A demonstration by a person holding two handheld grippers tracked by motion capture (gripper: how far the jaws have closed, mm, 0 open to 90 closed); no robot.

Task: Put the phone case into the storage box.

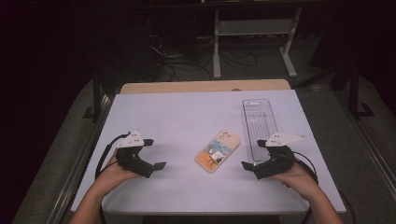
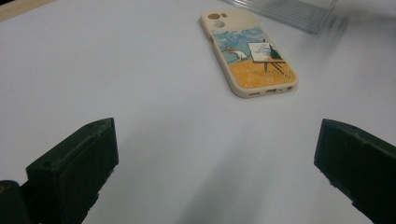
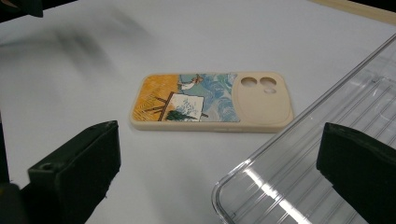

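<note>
While the phone case (image 1: 217,150) lies untouched between them, both grippers' fingers (image 2: 77,161) stand wide apart, holding nothing.

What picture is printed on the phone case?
The phone case is beige, with a painted easel scene, orange field and blue sky; the right gripper view shows it best.

On the table (image 1: 154,112) lie 1 phone case (image 1: 217,150), between the 2 sets of jaws, and 1 clear plastic tray (image 1: 259,122), just beyond the right gripper (image 1: 252,157), with 2 grippers in all, counting the left gripper (image 1: 155,153).
</note>
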